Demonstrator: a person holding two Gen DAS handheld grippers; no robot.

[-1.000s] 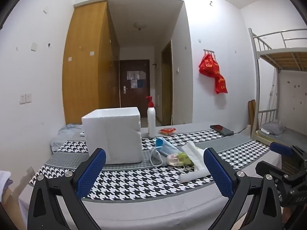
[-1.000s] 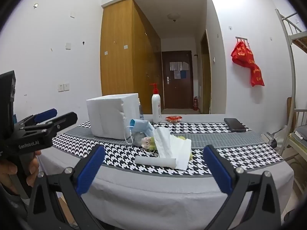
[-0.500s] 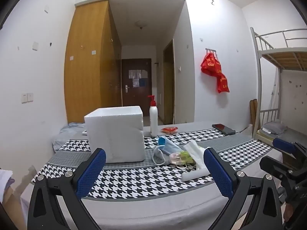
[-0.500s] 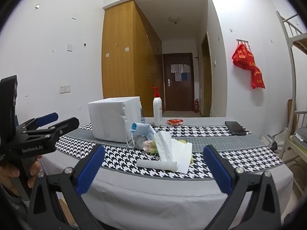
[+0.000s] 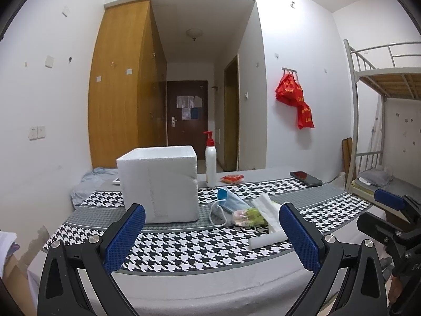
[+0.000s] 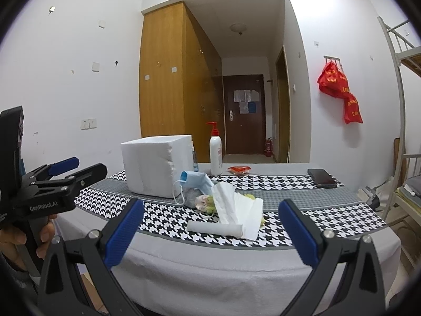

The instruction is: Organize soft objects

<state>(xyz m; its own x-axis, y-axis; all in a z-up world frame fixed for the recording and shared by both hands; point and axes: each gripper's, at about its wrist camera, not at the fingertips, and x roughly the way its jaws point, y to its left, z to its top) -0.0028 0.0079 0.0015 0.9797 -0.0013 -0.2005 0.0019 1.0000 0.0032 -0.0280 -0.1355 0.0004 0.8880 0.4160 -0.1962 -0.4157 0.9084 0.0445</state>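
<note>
From beside the table (image 6: 236, 263), nothing is sorted yet. The left gripper (image 5: 210, 237) and the right gripper (image 6: 210, 229) both hover short of the table's near edge, each spread wide with nothing between its blue pads. The soft things lie heaped just right of the white foam box (image 5: 160, 184): a blue face mask (image 6: 196, 180) nearest the box, a small crinkly packet (image 6: 204, 201) under it, then a white tissue sheet (image 6: 236, 208) with a rolled end (image 6: 214, 228) toward the near edge. To my eye the box is where they belong. I'd take the mask first, pinching its bunched fabric rather than an ear loop, and lift straight up so the packet isn't dragged along.
</note>
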